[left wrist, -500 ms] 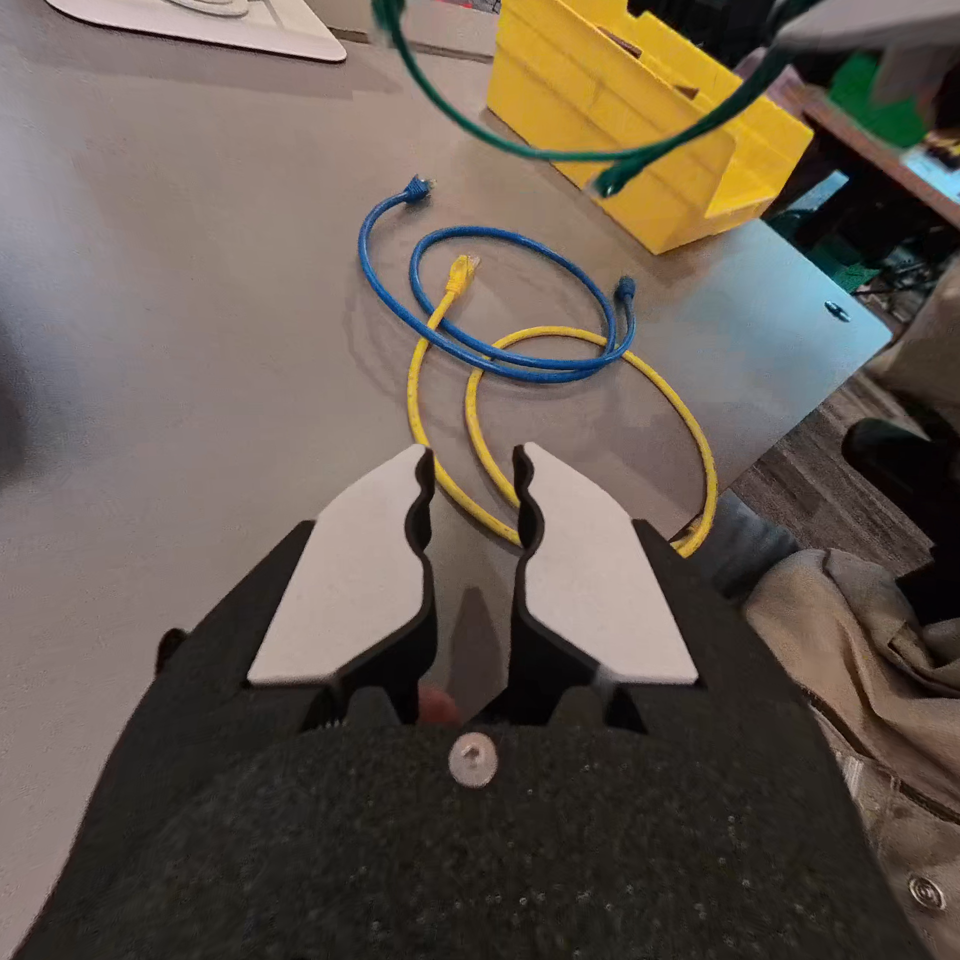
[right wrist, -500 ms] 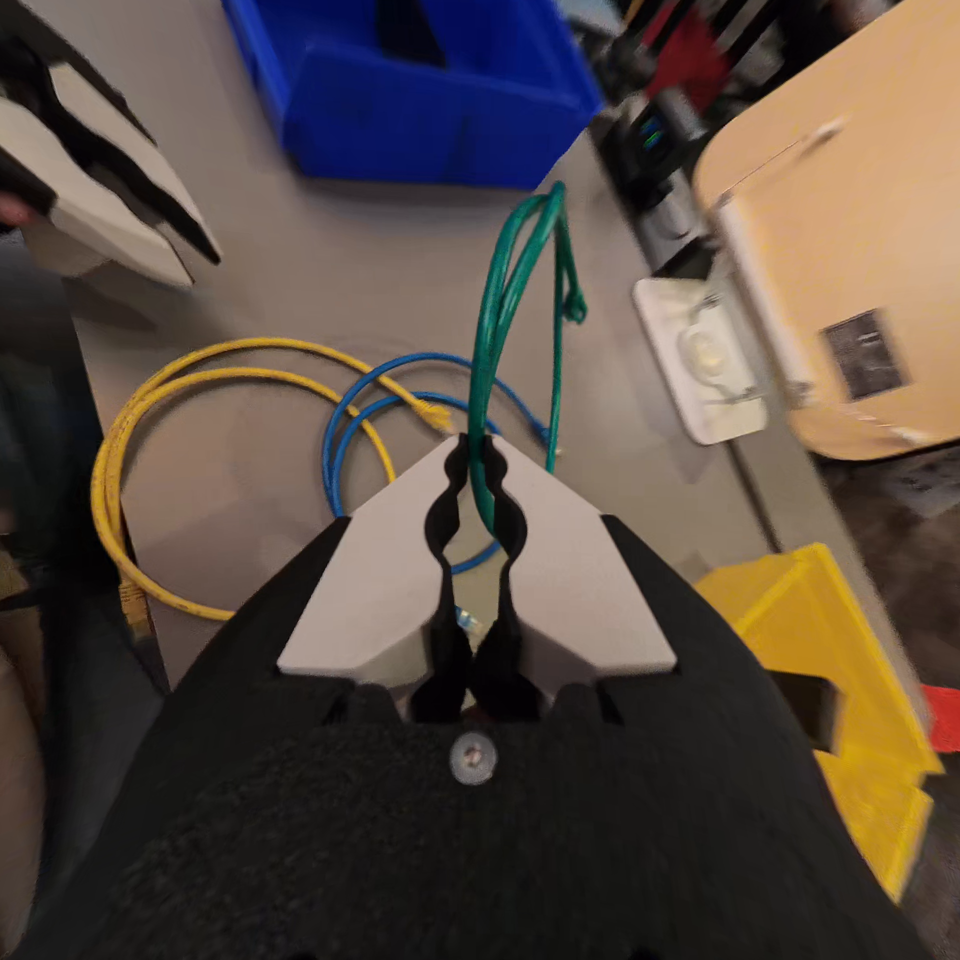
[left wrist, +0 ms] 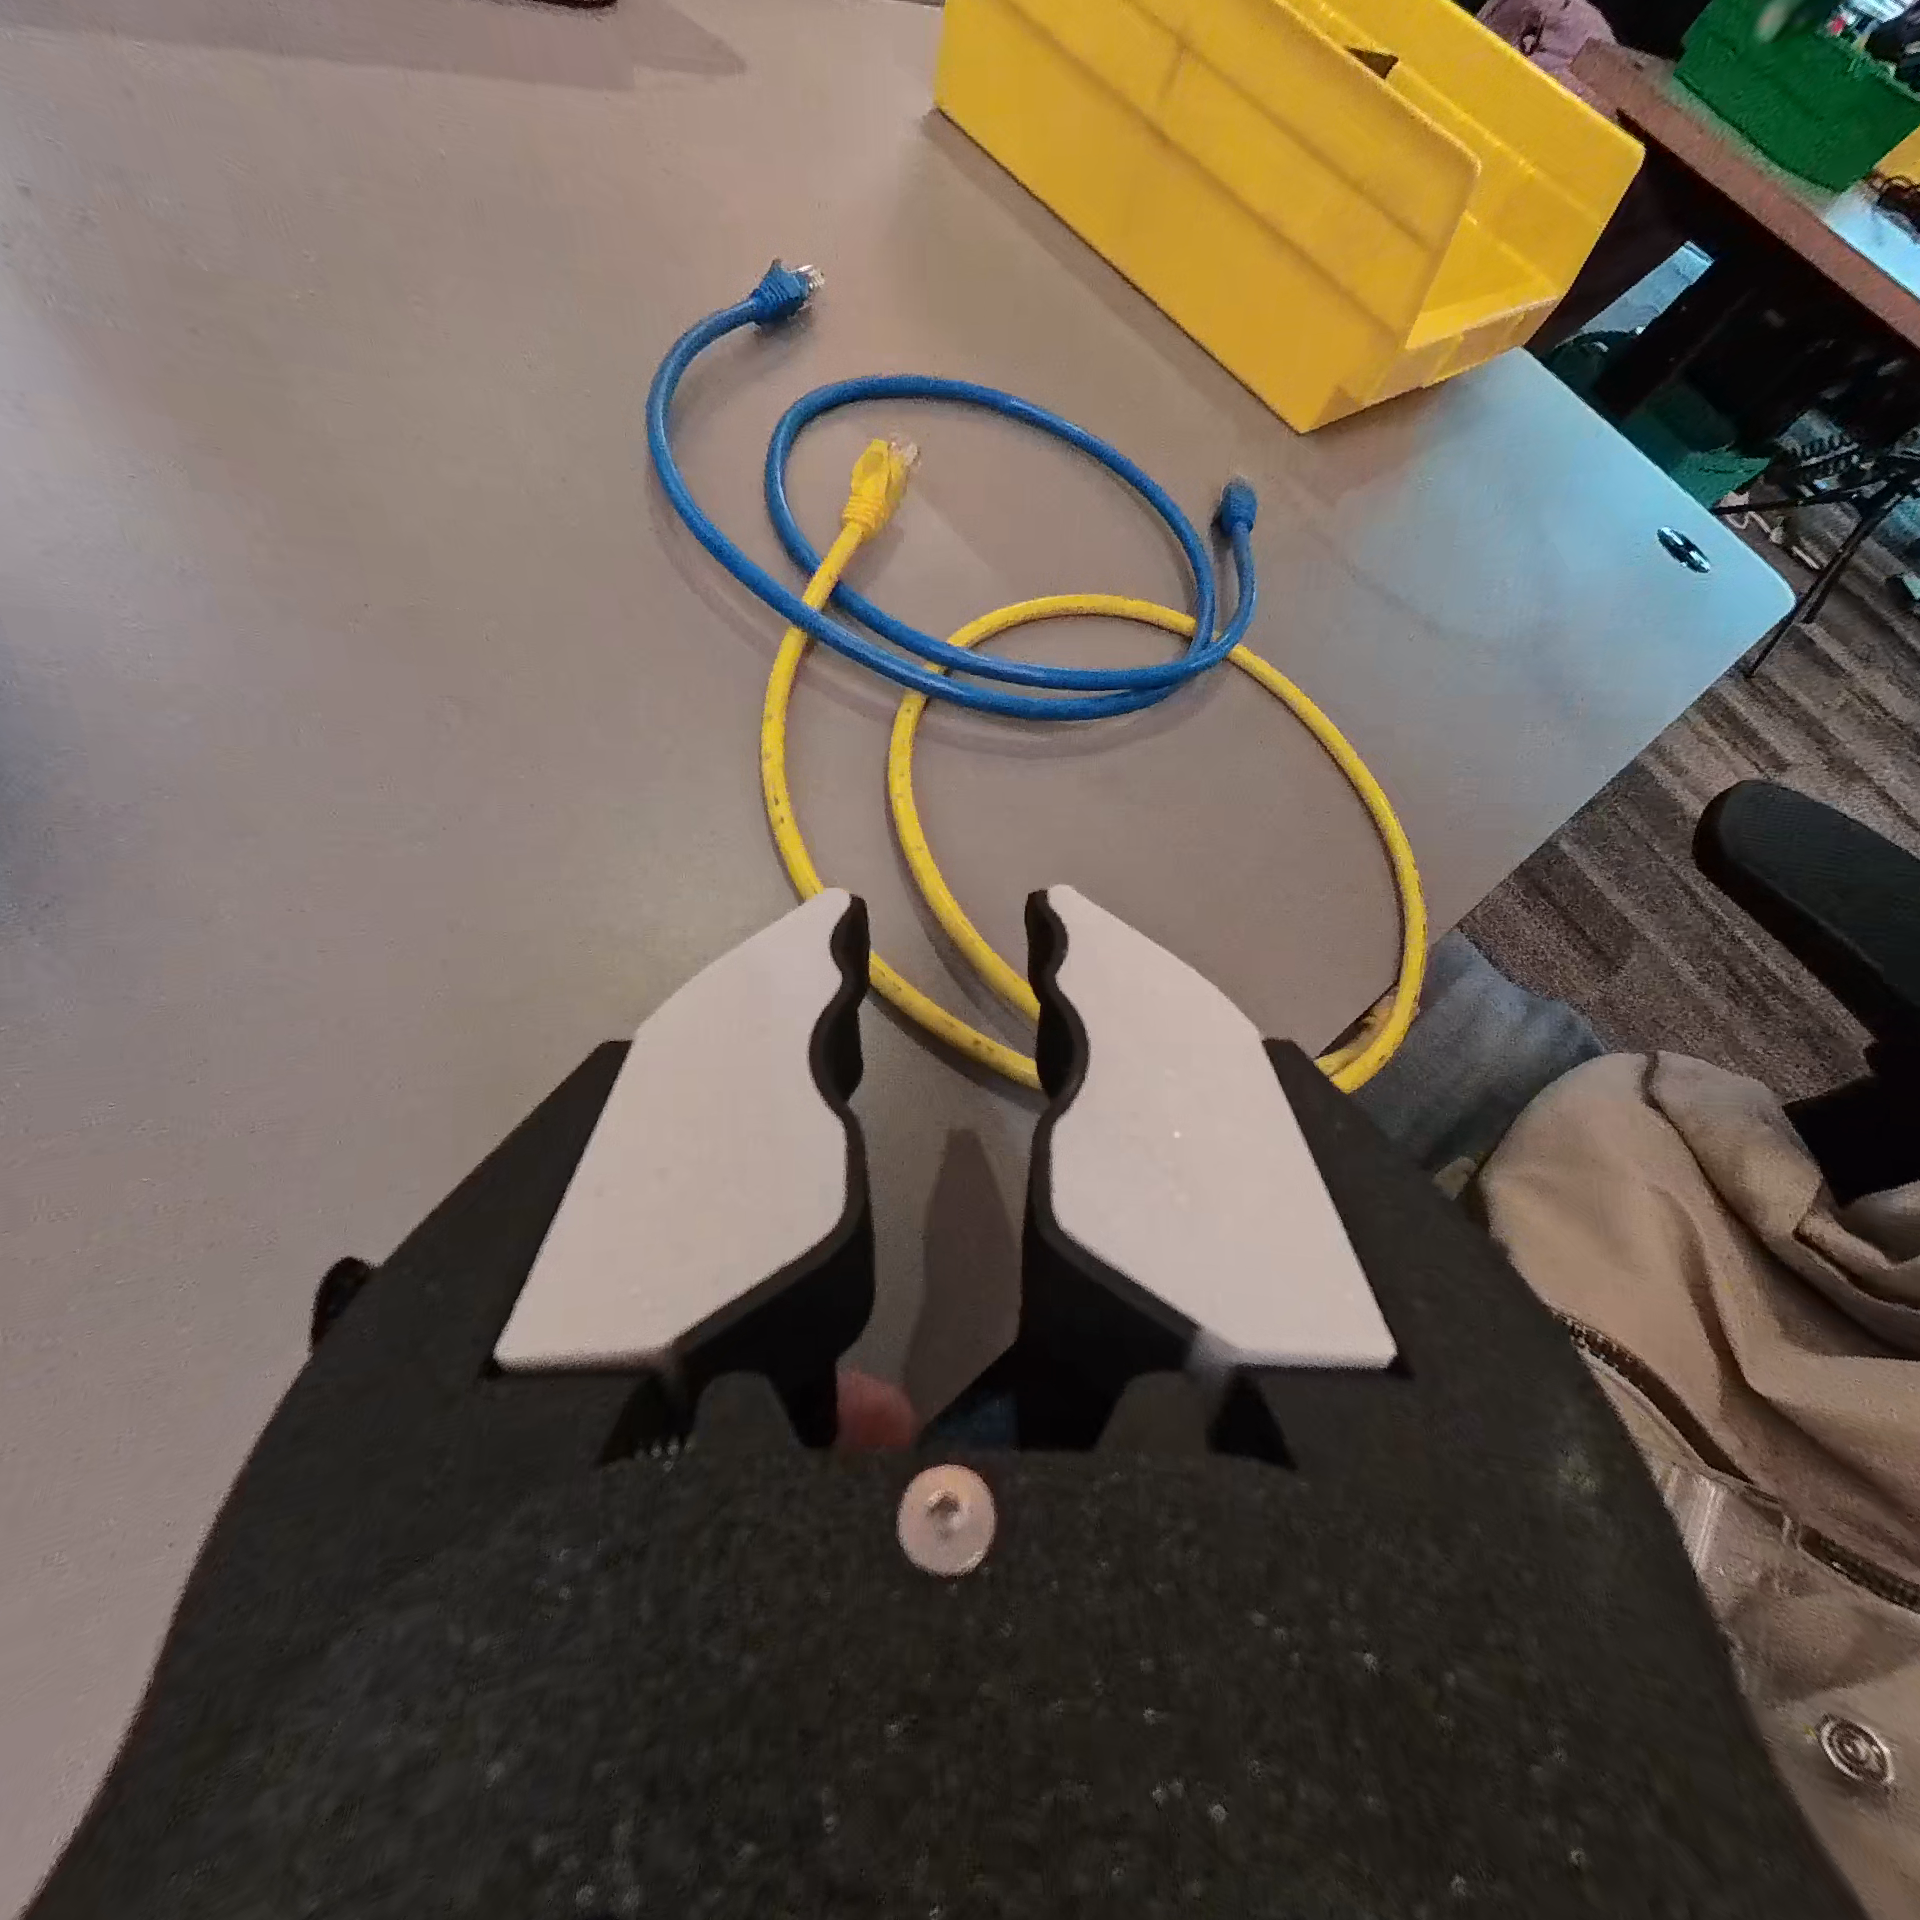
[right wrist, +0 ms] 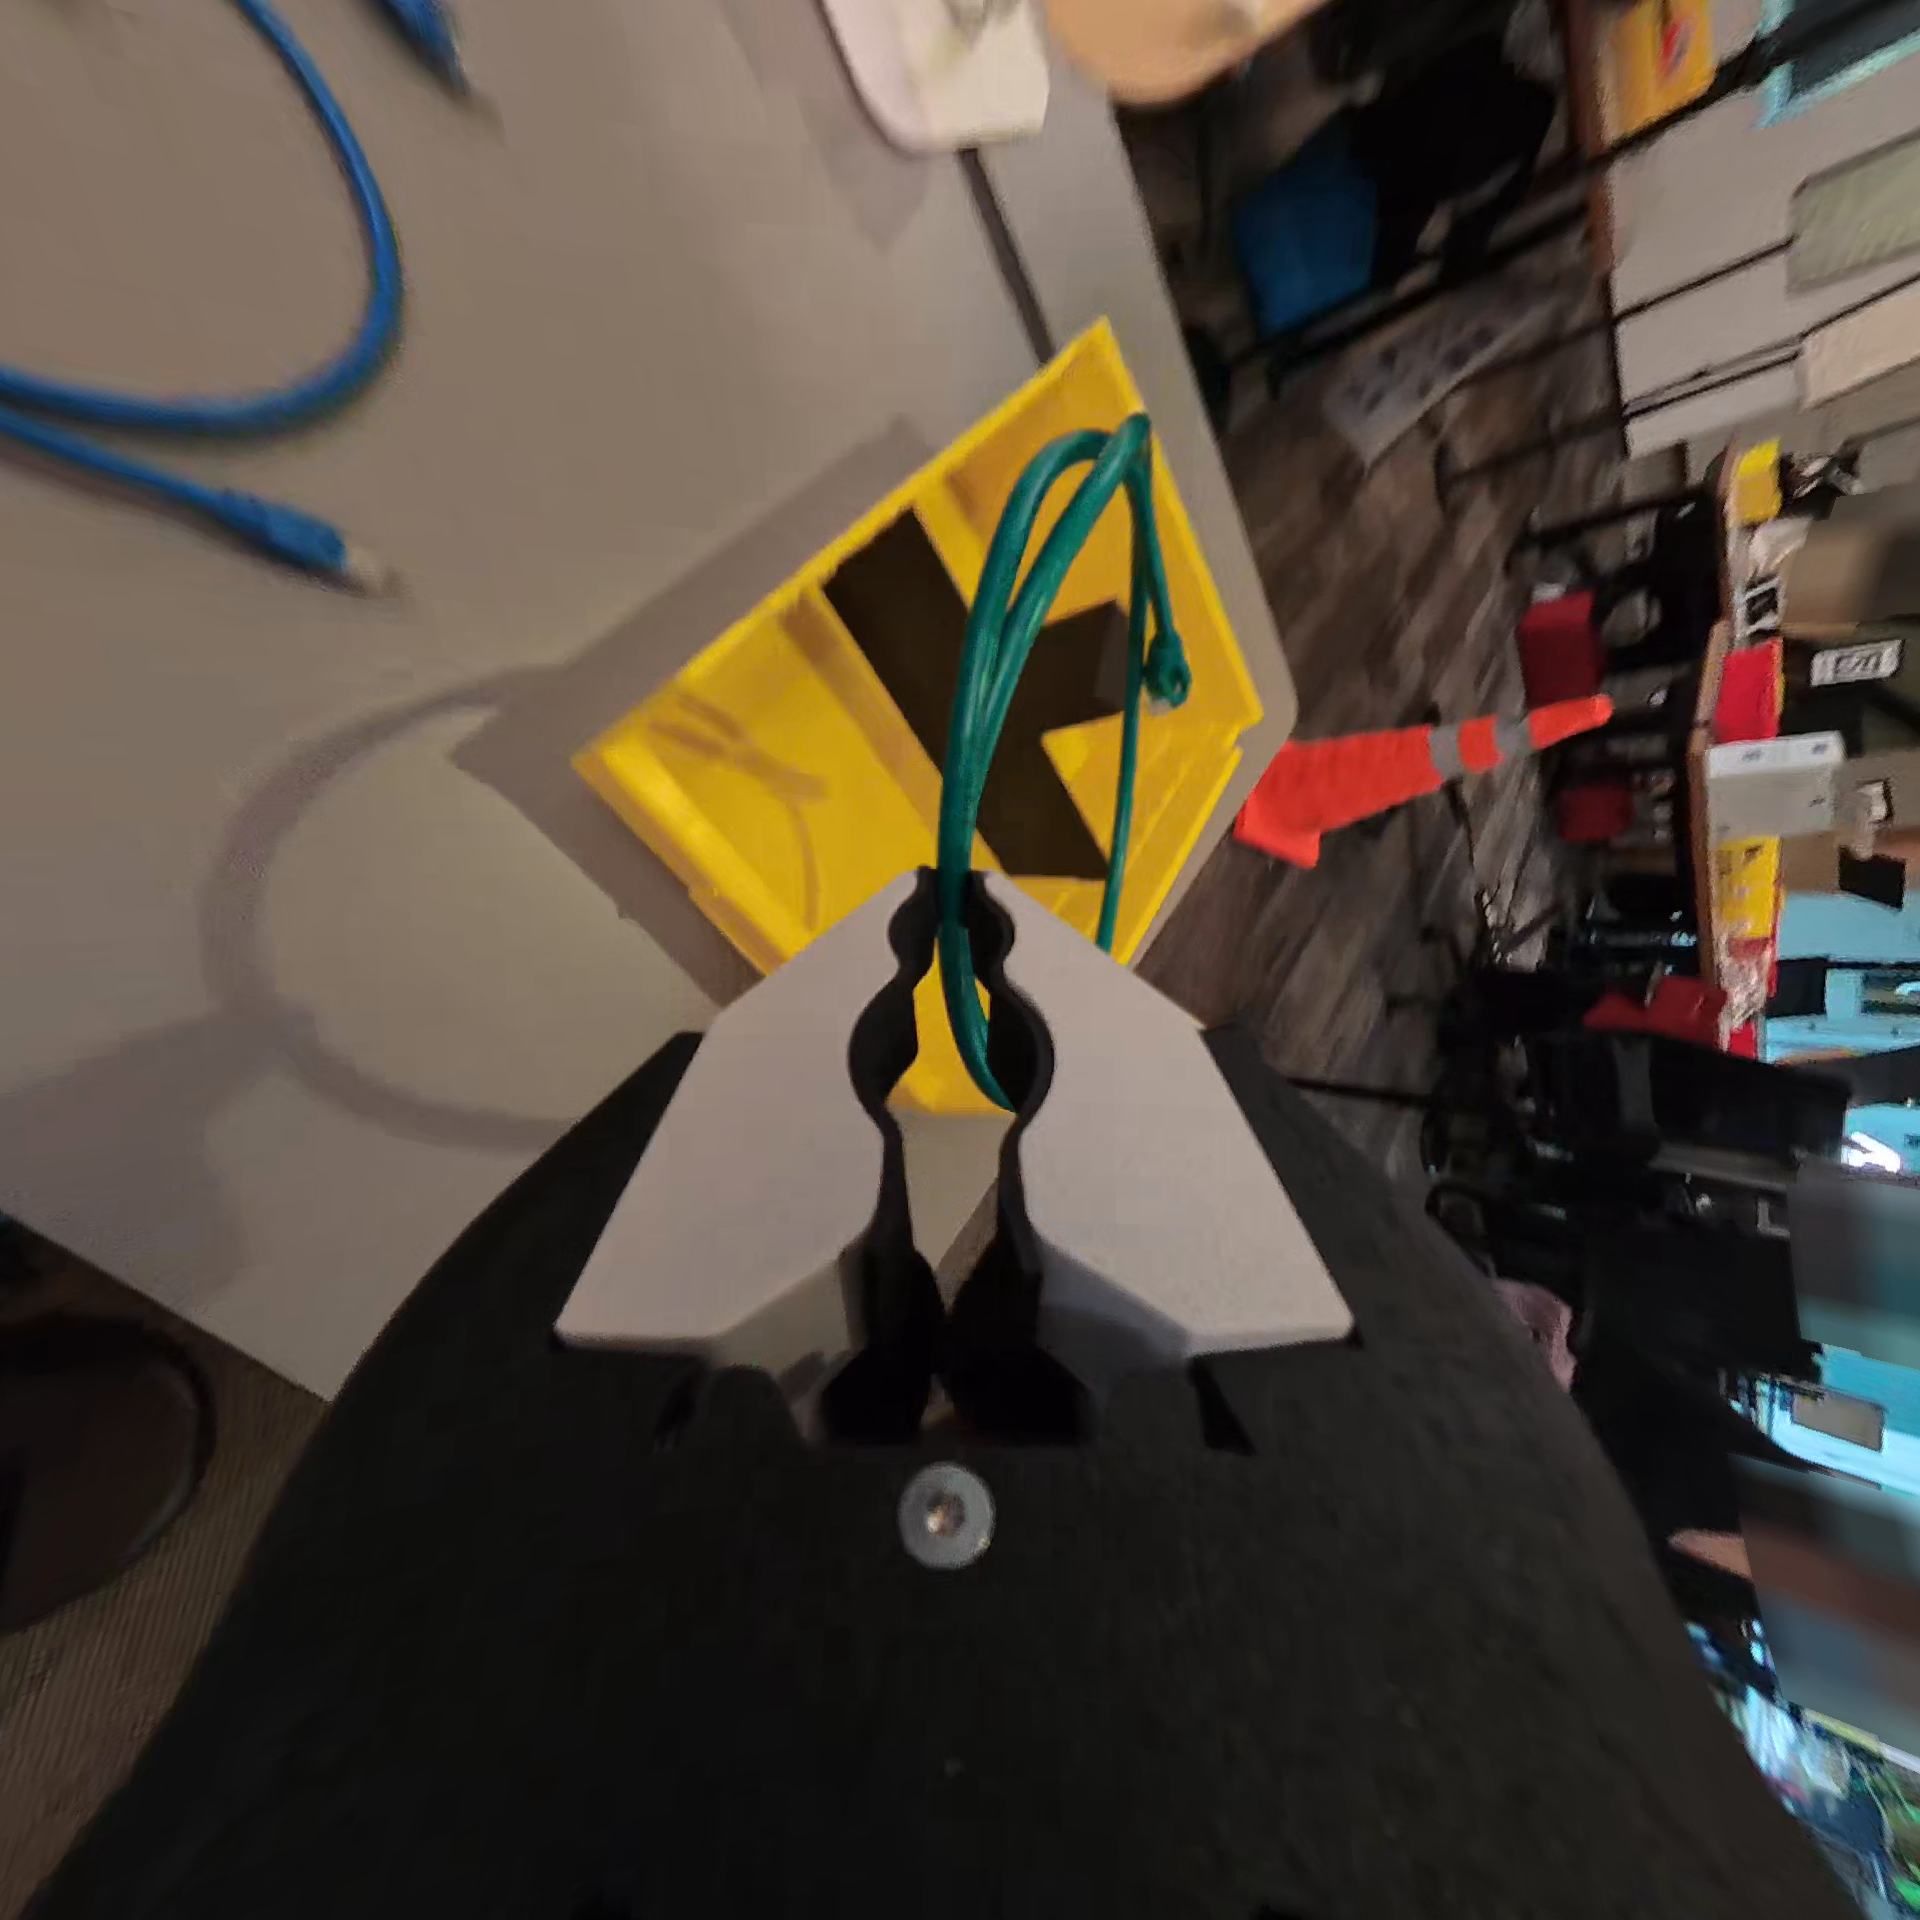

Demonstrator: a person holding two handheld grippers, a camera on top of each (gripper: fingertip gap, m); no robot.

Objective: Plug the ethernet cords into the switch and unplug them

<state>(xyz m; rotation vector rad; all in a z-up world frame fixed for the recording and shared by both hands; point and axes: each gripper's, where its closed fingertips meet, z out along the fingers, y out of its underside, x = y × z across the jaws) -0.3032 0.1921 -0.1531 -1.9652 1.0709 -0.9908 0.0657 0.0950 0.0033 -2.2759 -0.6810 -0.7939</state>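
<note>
Right gripper [right wrist: 951, 894] clamped on thin green ethernet cord [right wrist: 997, 665] above yellow plastic bin [right wrist: 769, 769]; left gripper [left wrist: 945, 914] jaws apart, empty. Next: probably drop cord in bin.

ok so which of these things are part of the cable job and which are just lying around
Job:
green cord, pinched in the right gripper
blue cord
yellow cord
left gripper, open

Lying about:
yellow bin
orange cone
beige jacket

No switch is in view.

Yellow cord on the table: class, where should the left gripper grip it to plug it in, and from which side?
Grip the yellow cord on its boot just behind the free plug, coming from above with the open left gripper. That end lies flat inside the blue cord loop, uncovered, so probably easiest.
</note>
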